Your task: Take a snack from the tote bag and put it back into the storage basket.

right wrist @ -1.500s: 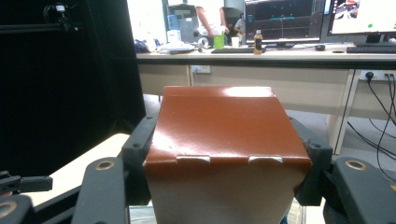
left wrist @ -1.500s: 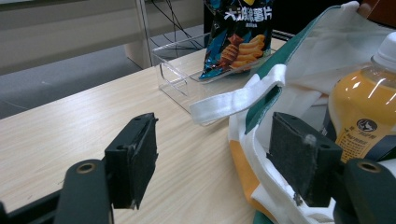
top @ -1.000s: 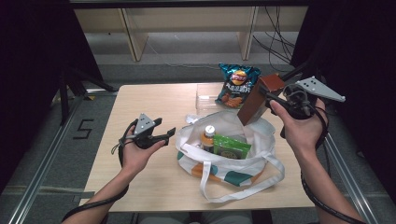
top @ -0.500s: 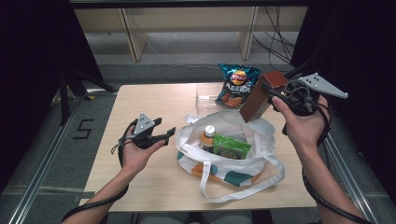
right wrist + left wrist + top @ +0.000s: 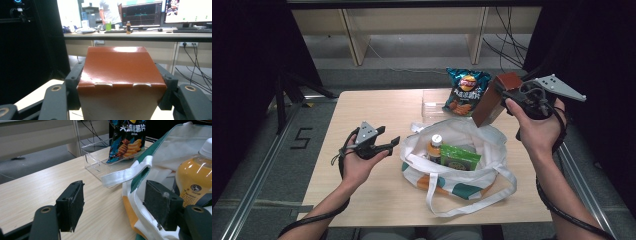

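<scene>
Right gripper (image 5: 503, 93), clamped on the brown box (image 5: 490, 99), has tipped it above the tote bag (image 5: 472, 172); left gripper (image 5: 388, 142) idles open, so 1 box awaits bagging.

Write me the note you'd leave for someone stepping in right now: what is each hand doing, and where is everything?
Right gripper: shut on the brown box, held in the air over the far right rim of the bag.
Left gripper: open, nothing in it, resting just left of the bag, near its strap.
In the bag: an orange drink bottle and a green packet.
On the table: a chip bag leaning in a clear tray behind the bag.
Done: the box is gripped and lifted.
Left: probably lower it into the bag; the chip bag may follow.
</scene>
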